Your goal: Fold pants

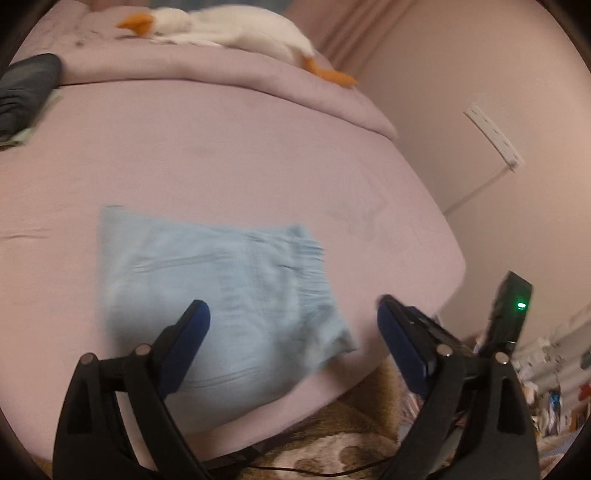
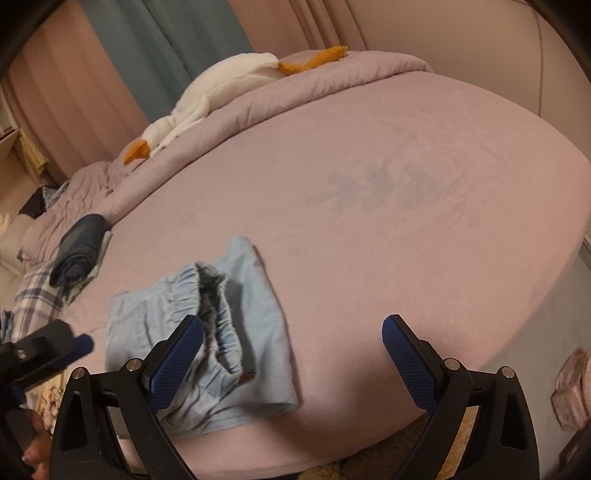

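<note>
Light blue pants [image 1: 218, 291] lie folded into a compact rectangle on the pink bed [image 1: 221, 155], near its front edge. In the right wrist view the pants [image 2: 258, 314] show their elastic waistband on top of the fold. My left gripper [image 1: 293, 317] is open and empty, above the near edge of the pants. My right gripper [image 2: 293, 332] is open and empty, with its left finger over the waistband. The left gripper [image 2: 55, 350] also shows at the left edge of the right wrist view.
A white plush goose [image 1: 229, 26] lies on the folded duvet [image 1: 221, 70] at the bed's far side. A dark folded garment [image 2: 79, 254] sits at the bed's left. A wall [image 1: 498, 110] with a socket strip is on the right. A patterned rug [image 1: 351, 443] lies below the bed edge.
</note>
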The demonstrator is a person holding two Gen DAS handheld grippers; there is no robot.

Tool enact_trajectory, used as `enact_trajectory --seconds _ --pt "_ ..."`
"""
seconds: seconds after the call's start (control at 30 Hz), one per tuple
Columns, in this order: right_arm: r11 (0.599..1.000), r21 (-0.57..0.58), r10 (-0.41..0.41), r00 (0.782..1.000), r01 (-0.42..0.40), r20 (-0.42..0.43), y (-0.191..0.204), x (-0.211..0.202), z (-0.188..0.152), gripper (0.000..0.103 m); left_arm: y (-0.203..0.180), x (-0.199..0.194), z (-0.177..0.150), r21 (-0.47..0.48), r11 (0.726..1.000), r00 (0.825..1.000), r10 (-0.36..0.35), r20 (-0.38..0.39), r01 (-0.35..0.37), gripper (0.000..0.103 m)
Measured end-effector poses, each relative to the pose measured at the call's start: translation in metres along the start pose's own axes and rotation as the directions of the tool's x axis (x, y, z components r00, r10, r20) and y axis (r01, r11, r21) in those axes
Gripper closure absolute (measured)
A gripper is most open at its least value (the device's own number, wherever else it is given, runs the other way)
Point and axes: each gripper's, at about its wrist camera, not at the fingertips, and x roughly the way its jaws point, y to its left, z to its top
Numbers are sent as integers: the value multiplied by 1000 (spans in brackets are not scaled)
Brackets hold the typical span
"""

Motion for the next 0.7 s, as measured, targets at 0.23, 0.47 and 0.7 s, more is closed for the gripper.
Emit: enact_trajectory --seconds 0.23,0.47,0.7 --pt "992 -99 78 995 -83 -59 34 8 -2 9 69 -3 -15 -149 949 960 277 -41 -280 11" --pt "980 -119 126 964 -157 -235 61 60 -10 47 104 -2 -28 -257 912 948 304 -97 -319 11" --pt "976 -152 130 976 -157 -174 57 47 -8 78 110 -8 -33 -291 904 949 296 -106 -314 11"
